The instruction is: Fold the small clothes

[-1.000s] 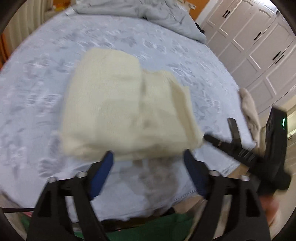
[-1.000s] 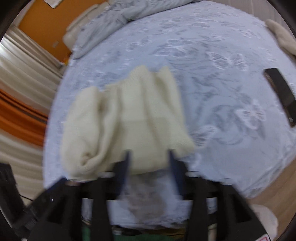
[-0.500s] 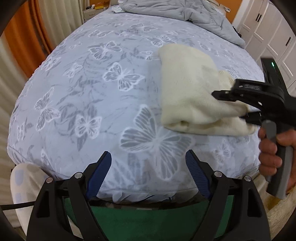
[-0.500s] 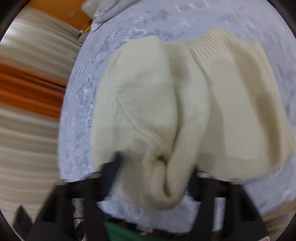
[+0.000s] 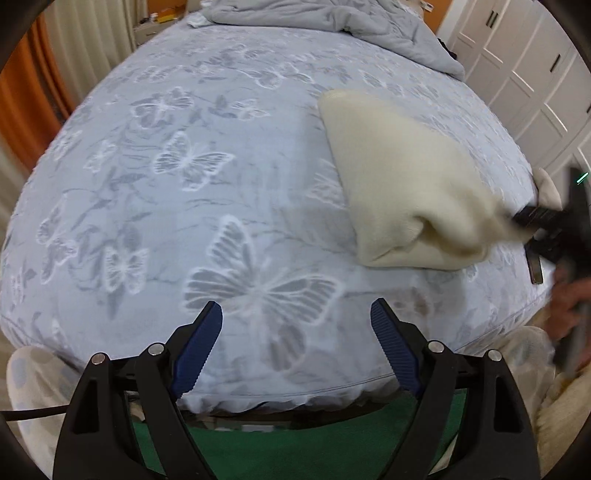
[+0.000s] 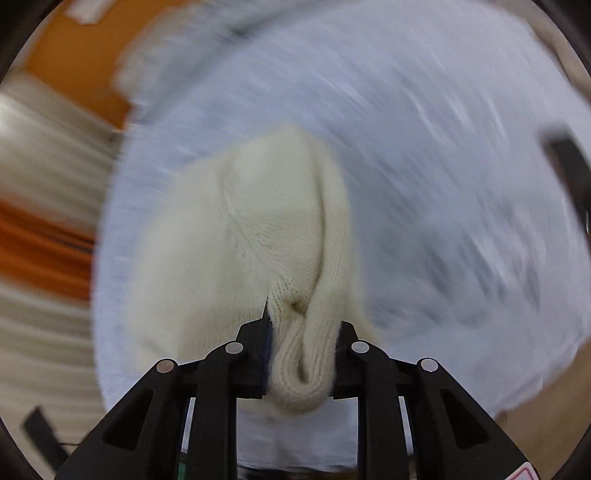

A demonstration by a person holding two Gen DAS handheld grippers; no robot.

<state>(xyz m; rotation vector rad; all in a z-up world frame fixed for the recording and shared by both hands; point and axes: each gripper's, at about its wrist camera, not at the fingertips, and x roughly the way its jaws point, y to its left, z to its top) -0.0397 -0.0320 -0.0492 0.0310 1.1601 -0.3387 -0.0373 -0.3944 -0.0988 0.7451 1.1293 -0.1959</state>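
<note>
A folded cream knit sweater lies on the blue butterfly-print bed, right of centre in the left wrist view. My right gripper is shut on a bunched fold of the sweater at its near end; it also shows at the right edge of the left wrist view, blurred. My left gripper is open and empty over the bed's near edge, well left of the sweater.
A grey duvet is heaped at the bed's far end. White wardrobe doors stand to the right, curtains to the left. A dark flat object lies on the bed's right side. Green floor lies below the bed.
My right gripper has closed on the sweater's near fold and is moving it fast to the right; its view is blurred. My left gripper let go earlier and has stayed open to the left.
</note>
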